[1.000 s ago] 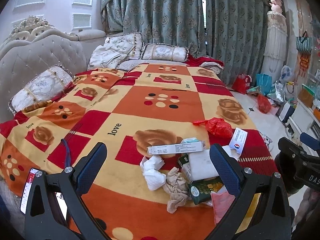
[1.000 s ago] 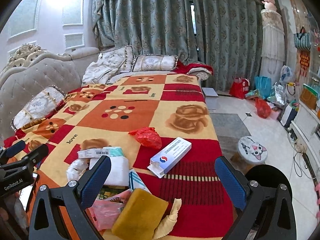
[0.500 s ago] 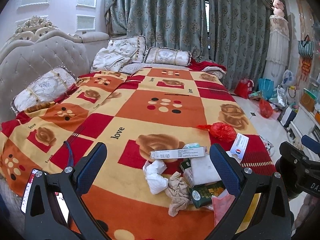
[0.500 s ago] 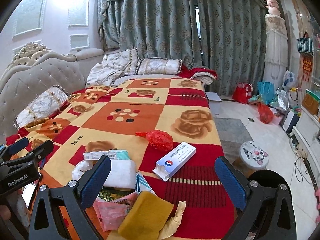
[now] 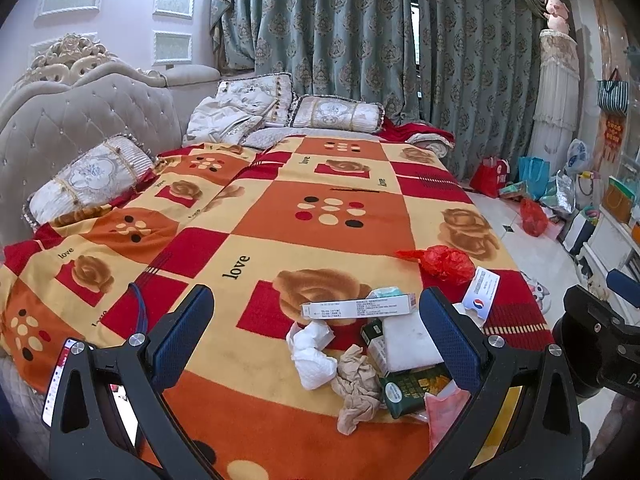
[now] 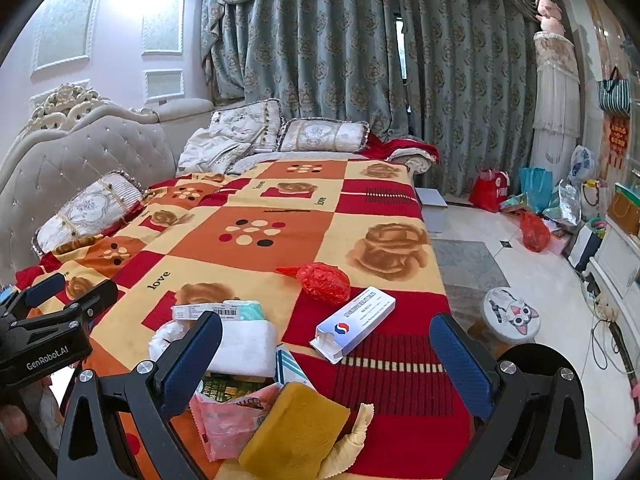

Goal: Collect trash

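Trash lies in a heap at the near end of the bed's patterned blanket [image 5: 280, 216]. In the left wrist view I see a crumpled white tissue [image 5: 312, 354], a beige stocking [image 5: 356, 386], a long white carton [image 5: 358, 308], a green pack [image 5: 410, 390] and a red plastic bag [image 5: 446, 262]. The right wrist view shows the red bag [image 6: 324, 283], a white-blue medicine box [image 6: 354, 330], a white pad [image 6: 244, 346], a pink wrapper [image 6: 232, 420] and a yellow sponge [image 6: 296, 430]. My left gripper [image 5: 316, 334] and right gripper [image 6: 326, 360] both hover open above the heap, holding nothing.
Pillows [image 5: 88, 176] and a tufted headboard [image 5: 80, 120] line the left and far side. A phone [image 5: 60, 380] lies at the near left edge. On the floor to the right stand a cat-face stool [image 6: 512, 314], bags [image 6: 534, 232] and a dark round bin [image 6: 536, 360].
Both grippers have risen and tilted slightly, so the heap sits lower in view. Nothing on the bed has moved and both stay open.
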`<state>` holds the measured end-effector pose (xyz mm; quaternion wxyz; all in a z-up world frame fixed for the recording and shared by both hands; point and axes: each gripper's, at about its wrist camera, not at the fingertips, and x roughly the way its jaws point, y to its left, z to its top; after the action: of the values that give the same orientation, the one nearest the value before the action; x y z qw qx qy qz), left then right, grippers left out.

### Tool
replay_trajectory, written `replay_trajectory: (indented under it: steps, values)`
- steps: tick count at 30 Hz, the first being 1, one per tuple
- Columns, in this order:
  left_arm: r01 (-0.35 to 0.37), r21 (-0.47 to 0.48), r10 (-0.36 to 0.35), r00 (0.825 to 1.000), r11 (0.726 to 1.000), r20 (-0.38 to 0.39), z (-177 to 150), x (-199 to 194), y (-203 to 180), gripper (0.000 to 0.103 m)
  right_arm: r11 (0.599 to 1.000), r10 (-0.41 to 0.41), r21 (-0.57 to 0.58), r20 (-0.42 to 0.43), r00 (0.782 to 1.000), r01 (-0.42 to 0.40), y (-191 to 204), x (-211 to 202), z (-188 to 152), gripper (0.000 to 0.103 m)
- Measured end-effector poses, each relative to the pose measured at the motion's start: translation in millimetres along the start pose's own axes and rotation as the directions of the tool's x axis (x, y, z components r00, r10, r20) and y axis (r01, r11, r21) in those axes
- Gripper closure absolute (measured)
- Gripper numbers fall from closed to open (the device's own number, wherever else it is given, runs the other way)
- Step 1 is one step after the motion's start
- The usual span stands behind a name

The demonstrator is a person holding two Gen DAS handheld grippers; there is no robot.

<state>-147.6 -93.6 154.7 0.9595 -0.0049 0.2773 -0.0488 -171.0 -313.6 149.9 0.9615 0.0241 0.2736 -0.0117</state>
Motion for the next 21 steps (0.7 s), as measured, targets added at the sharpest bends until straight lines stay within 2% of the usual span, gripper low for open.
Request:
replay_trajectory:
  steps: [21]
  values:
    - [-0.004,0.008,0.004,1.000,1.000,0.013,2.6,-0.6,-2.0,0.001,1.000,0.023,0.004,0.017,1.000,-0.023,-3.7,-2.0,0.1,0.000]
